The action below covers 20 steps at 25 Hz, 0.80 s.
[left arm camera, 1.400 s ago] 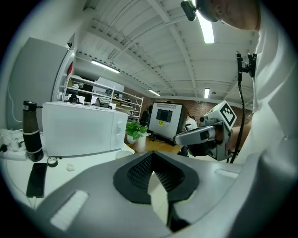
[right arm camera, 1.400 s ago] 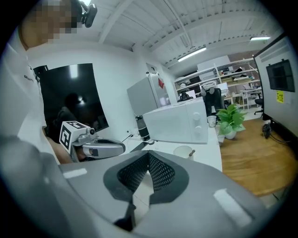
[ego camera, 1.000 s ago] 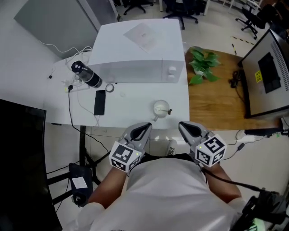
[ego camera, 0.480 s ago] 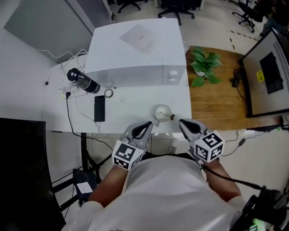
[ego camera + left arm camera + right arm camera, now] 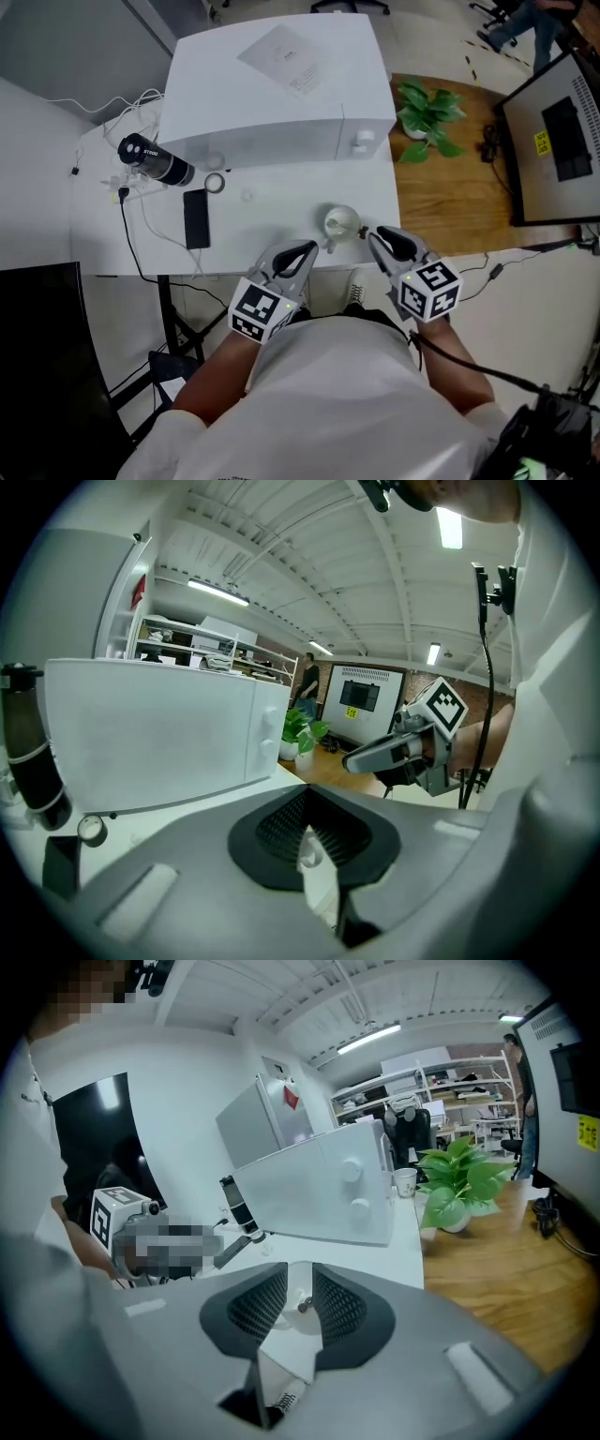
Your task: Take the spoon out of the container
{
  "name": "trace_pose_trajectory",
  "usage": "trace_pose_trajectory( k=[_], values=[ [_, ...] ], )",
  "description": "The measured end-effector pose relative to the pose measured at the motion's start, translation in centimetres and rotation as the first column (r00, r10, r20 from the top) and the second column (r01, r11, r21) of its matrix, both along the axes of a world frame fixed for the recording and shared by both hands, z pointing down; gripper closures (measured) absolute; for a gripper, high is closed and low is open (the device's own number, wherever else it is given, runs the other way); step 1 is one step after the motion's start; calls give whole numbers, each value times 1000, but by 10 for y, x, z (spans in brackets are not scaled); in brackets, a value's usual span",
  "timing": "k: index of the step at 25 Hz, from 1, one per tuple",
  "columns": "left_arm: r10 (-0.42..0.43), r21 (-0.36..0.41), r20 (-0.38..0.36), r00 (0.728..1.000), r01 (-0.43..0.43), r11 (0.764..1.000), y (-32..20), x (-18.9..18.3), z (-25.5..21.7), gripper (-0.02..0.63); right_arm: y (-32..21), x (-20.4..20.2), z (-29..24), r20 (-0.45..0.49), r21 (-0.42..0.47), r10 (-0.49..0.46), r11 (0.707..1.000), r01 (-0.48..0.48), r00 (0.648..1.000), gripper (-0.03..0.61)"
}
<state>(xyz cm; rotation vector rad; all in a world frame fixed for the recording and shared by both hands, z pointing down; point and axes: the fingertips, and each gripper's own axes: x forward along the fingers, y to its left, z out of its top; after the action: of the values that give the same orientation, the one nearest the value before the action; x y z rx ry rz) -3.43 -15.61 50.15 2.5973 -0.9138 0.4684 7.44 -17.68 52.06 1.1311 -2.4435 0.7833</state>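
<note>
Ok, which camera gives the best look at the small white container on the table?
The head view: it looks down on the whole container, near the table front edge by the right gripper. The right gripper view catches only a sliver between its open jaws. The left gripper view doesn't clearly show it.

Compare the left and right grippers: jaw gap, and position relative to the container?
Jaw gap: the left gripper shows a narrow slit, the right gripper a clearly wider gap.
Aim: the right gripper has the spoon handle lined up ahead between its jaws; the left gripper sees only white table.
Position: the right gripper sits close beside the container, the left gripper further off.
Shared: both open, holding nothing, at the table's front edge.
</note>
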Motion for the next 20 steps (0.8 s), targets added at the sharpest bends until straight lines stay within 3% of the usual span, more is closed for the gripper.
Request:
trace_pose_trajectory(
  k=[11,20],
  values=[
    [2,-48,-9,1000,-3,999,-12,-8,11,609,-14,-5,44,0,-127,43,991,-42,999,476],
    [3,-66,-15,1000,-4,998,-14,-13,17,609,-13,-15,57,10,-163,18,987,-16,1000,472]
  ],
)
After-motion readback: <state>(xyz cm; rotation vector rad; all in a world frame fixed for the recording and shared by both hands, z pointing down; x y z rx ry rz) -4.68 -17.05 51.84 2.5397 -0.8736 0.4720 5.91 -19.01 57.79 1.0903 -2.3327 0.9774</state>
